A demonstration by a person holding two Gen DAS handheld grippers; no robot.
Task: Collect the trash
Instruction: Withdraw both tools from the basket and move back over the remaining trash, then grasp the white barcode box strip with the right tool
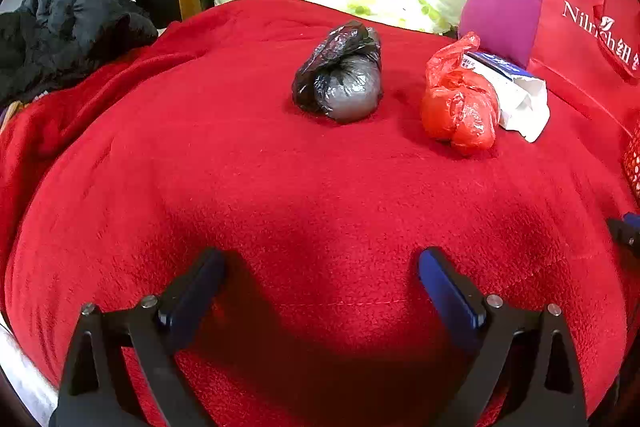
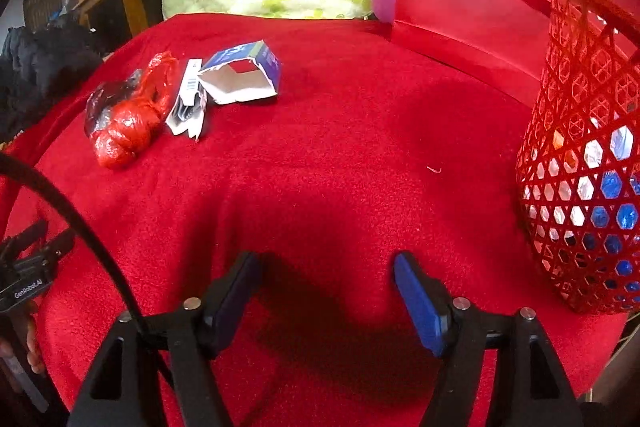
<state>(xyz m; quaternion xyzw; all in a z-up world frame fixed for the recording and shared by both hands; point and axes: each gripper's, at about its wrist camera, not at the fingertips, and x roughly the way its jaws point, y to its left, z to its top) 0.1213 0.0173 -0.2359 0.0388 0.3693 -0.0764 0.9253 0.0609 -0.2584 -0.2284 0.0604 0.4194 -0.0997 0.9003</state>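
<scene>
Some trash is already seen in the red mesh basket (image 2: 580,163); black bag bundle (image 1: 340,75), red bag bundle (image 1: 456,103) and torn carton (image 2: 240,75) are left near the red blanket's (image 1: 280,187) far edge, with the left gripper (image 1: 320,279) and right gripper (image 2: 324,283) both spread wide, nothing held.

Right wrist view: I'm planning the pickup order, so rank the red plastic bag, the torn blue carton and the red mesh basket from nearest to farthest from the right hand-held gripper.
1. Red mesh basket, close on the right of the right hand-held gripper.
2. Red plastic bag, left, mid-blanket.
3. Torn blue carton, farther back, left of centre.

left wrist: low, angled down over red blanket (image 1: 320,187) | right wrist: likewise | shared: red bag bundle (image 1: 460,107), probably same torn carton (image 2: 240,75)
</scene>
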